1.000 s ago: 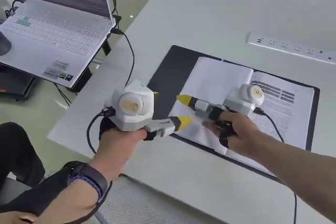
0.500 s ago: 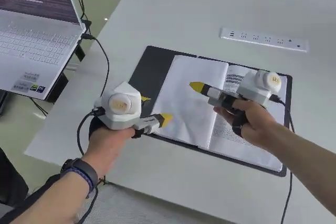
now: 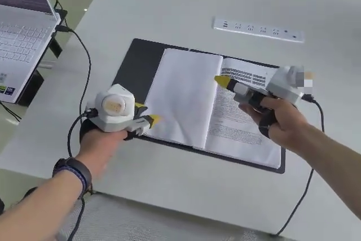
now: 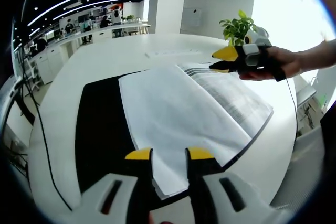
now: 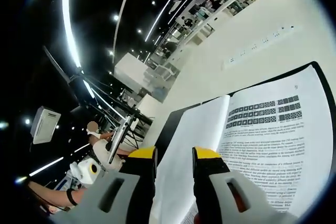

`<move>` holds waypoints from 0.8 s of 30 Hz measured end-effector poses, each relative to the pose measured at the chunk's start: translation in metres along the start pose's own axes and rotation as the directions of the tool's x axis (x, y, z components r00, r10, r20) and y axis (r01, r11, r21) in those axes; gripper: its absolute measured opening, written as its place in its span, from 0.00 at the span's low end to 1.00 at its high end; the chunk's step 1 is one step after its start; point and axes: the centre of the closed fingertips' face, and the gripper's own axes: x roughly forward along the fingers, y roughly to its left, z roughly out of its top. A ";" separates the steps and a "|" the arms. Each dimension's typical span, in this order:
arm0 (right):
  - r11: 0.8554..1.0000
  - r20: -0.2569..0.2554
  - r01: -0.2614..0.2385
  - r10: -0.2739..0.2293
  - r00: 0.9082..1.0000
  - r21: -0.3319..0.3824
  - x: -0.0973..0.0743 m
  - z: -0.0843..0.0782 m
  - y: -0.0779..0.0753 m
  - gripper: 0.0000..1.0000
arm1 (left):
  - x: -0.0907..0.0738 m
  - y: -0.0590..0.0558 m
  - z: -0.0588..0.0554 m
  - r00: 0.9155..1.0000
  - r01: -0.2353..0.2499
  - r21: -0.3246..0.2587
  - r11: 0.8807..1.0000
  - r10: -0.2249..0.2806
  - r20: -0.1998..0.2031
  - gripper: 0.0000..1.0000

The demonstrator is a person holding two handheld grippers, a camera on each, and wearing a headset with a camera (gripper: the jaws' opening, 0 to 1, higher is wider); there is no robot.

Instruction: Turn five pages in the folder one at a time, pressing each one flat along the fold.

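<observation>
Surface [image 3: 169,4] first: it is big, white and flat, and everything sits on it. The open black folder [image 3: 135,66] lies in the middle of it, in front of you. Inside, a blank white page [image 3: 183,94] lies on the left side. A white page full of small print [image 3: 237,122] lies on the right side. The blank page looks a bit humped near the fold. A long white plug strip [image 3: 258,29] lies beyond the folder, well apart from it.

Your left tongs [image 4: 169,154] are a little apart and hold nothing. They hover just by the near left corner of the blank page. Your right tongs [image 5: 174,153] are a little apart too, with nothing in them. They hang over the top of the printed page, close to the fold.

Here is what could go wrong. The pages are thin, so you might pinch two at once. A fast pull could rip or crease the paper. The folder might slide on the smooth surface if nothing holds it down. A page not pressed at the fold could pop back up.
</observation>
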 end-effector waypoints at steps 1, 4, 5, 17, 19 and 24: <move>1.000 -0.002 0.002 -0.002 1.000 -0.001 0.000 0.000 0.000 0.25 | 0.001 0.001 -0.002 1.000 -0.003 0.003 1.000 0.003 -0.004 0.19; 1.000 -0.010 0.003 -0.003 1.000 -0.002 0.002 -0.002 0.001 0.25 | 0.004 0.005 -0.016 0.999 -0.019 0.032 0.999 0.020 -0.039 0.13; 1.000 -0.012 0.003 -0.003 1.000 -0.001 0.003 -0.003 0.001 0.25 | 0.004 0.006 -0.020 0.998 -0.023 0.039 0.999 0.025 -0.052 0.12; 1.000 -0.054 0.004 -0.004 0.999 -0.010 0.012 -0.008 -0.009 0.23 | 0.006 0.010 -0.027 0.997 -0.059 0.088 0.994 0.064 -0.048 0.00; 1.000 -0.066 0.005 -0.006 0.998 -0.018 0.013 -0.009 -0.014 0.23 | 0.006 0.011 -0.026 0.996 -0.066 0.092 0.994 0.071 -0.047 0.00; 1.000 -0.071 0.011 -0.012 0.997 -0.014 0.017 -0.005 -0.025 0.22 | 0.002 0.007 -0.024 0.996 -0.070 0.083 0.994 0.074 -0.041 0.00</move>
